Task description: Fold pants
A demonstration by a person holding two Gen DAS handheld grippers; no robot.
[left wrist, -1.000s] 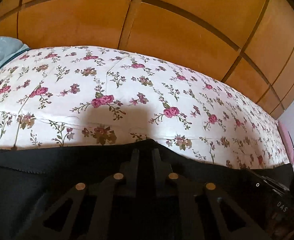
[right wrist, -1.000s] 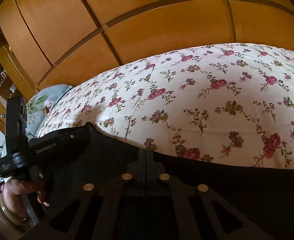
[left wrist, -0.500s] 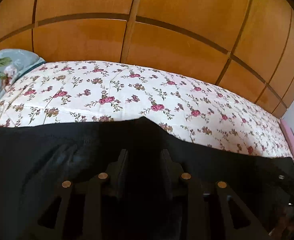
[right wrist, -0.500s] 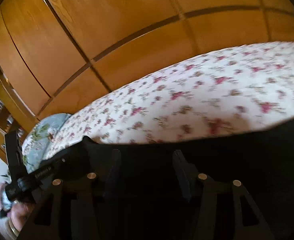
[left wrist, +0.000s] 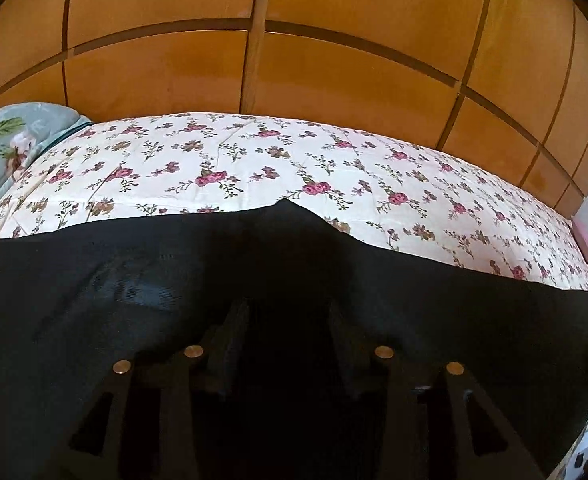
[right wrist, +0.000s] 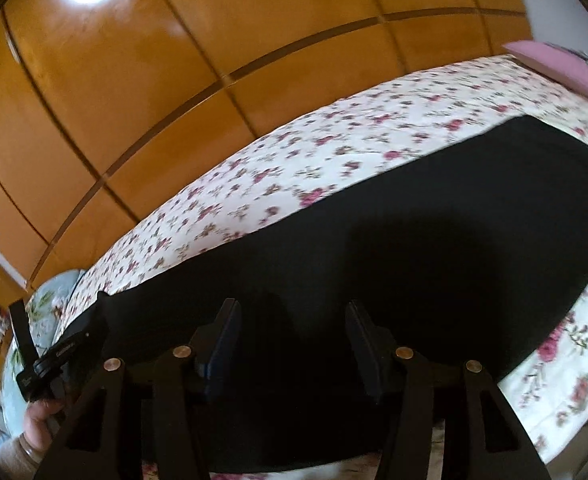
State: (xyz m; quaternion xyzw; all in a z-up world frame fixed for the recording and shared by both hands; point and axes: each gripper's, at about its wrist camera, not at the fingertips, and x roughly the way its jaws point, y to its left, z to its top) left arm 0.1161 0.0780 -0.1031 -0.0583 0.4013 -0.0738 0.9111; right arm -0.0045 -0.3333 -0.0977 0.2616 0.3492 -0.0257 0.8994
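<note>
Matt black cloth pants [right wrist: 414, 248]; printed cotton-like floral bedsheet [left wrist: 253, 160]; glossy varnished wood wardrobe [left wrist: 334, 80].

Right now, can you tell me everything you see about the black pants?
The black pants look like soft, plain dark cloth. They lie spread out long and flat across the flowery bedspread, near its front edge, with one small bump along the far edge. Both grippers sit above them; neither is pinching the cloth.

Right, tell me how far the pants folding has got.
Done: the black pants lie spread in one long strip on the floral bedsheet, apparently already doubled lengthwise. In hand: nothing. The right gripper stands open above the cloth, and the left gripper is opening, its pads clear of the fabric. Left: folding the strip across its length, since it spans the bed.
</note>
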